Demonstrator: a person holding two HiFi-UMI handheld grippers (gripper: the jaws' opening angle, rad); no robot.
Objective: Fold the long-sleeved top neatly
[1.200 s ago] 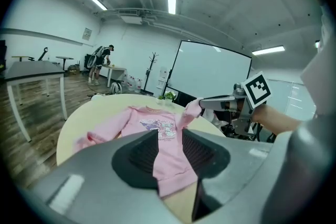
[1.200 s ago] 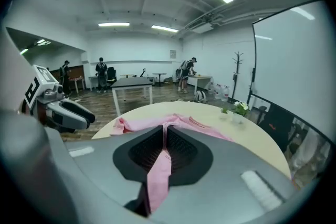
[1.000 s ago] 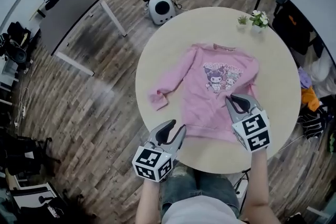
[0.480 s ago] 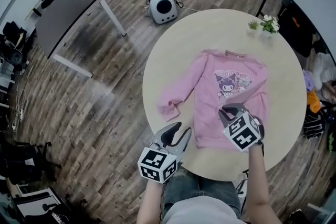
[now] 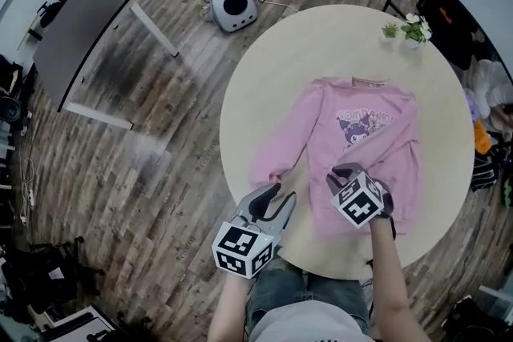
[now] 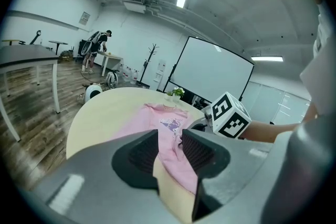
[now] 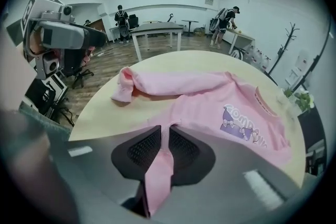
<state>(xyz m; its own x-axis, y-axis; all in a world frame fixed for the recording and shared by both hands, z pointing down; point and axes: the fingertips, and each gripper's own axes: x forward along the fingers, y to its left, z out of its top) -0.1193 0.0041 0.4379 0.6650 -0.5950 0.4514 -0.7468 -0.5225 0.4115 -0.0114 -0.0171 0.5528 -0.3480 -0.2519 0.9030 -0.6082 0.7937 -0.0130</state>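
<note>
A pink long-sleeved top [image 5: 365, 136] with a cartoon print lies face up on the round cream table [image 5: 288, 68], and its left sleeve [image 5: 276, 160] trails toward the near-left edge. My right gripper [image 5: 345, 172] points steeply down at the near hem. In the right gripper view, the right gripper [image 7: 165, 136] is shut on a pinched strip of the top [image 7: 220, 102]; its jaws have just been opening a little, with the fabric still between them. My left gripper [image 5: 278, 195] hovers at the table's near edge. The left gripper [image 6: 170, 136] is open with nothing in its narrow gap.
Two small potted plants [image 5: 405, 28] stand at the table's far right edge. A white rounded device [image 5: 232, 6] and cables lie on the wooden floor beyond. A grey desk [image 5: 76, 36] stands far left. Clothes and bags [image 5: 485, 136] lie by the table's right side.
My right gripper has dropped down and come left toward the near hem, holding pink fabric. My left gripper has moved forward to the table's near edge.
</note>
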